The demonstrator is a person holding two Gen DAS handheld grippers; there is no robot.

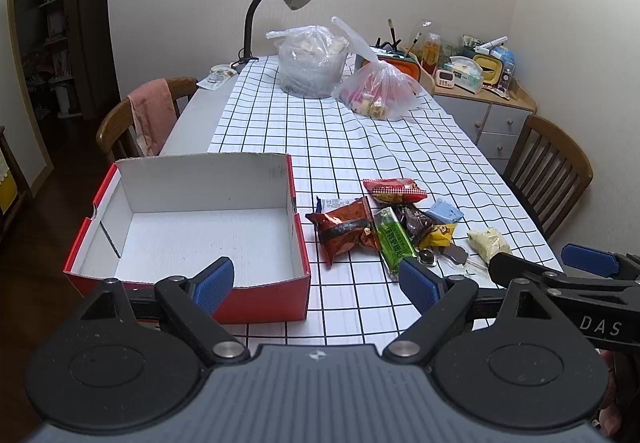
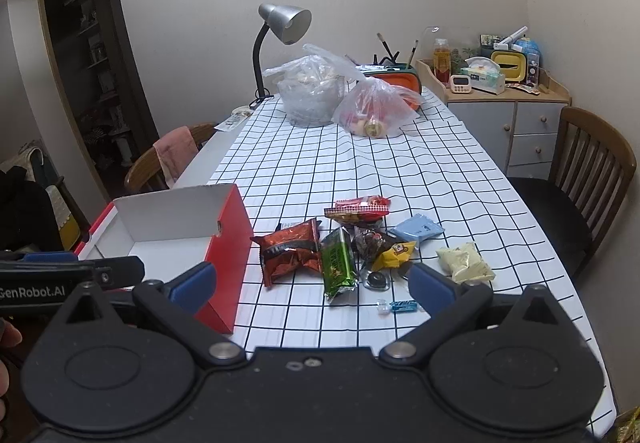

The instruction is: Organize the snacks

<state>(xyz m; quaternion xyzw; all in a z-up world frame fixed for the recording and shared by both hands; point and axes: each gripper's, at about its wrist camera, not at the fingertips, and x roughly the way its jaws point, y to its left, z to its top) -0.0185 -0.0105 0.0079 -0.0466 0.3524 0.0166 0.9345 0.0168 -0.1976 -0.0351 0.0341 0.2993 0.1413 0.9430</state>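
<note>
Snacks (image 2: 344, 247) are lying in a loose heap on the checked cloth toward the near edge of the bench (image 2: 400, 171), just to the right of the red box (image 1: 192, 227), which is sitting open and empty at the near left corner. I am holding my left gripper (image 1: 316, 283) above the near edge with its fingers (image 1: 214, 281) spread wide and gripping nothing, looking across the box and the heap. My right gripper (image 2: 316, 285) is hovering just beside it, its fingers (image 2: 192, 283) equally spread and empty, pointing at the heap.

Nothing is in the box yet, so I am judging the job to be at its very start, with the first pick in hand. The dark orange packet (image 2: 290, 251) is lying nearest the box wall and the green bar (image 2: 338, 263) is touching it, so I am thinking of taking one of these first. To do it well I am planning to come down over one packet alone, closing across its narrow width so the crinkly foil does not slip, and lifting clear of the box wall before letting go inside. The small blue candy (image 2: 402, 306) near the edge looks fiddly, and the pale yellow pouch (image 2: 464, 261) is lying apart on the right
</note>
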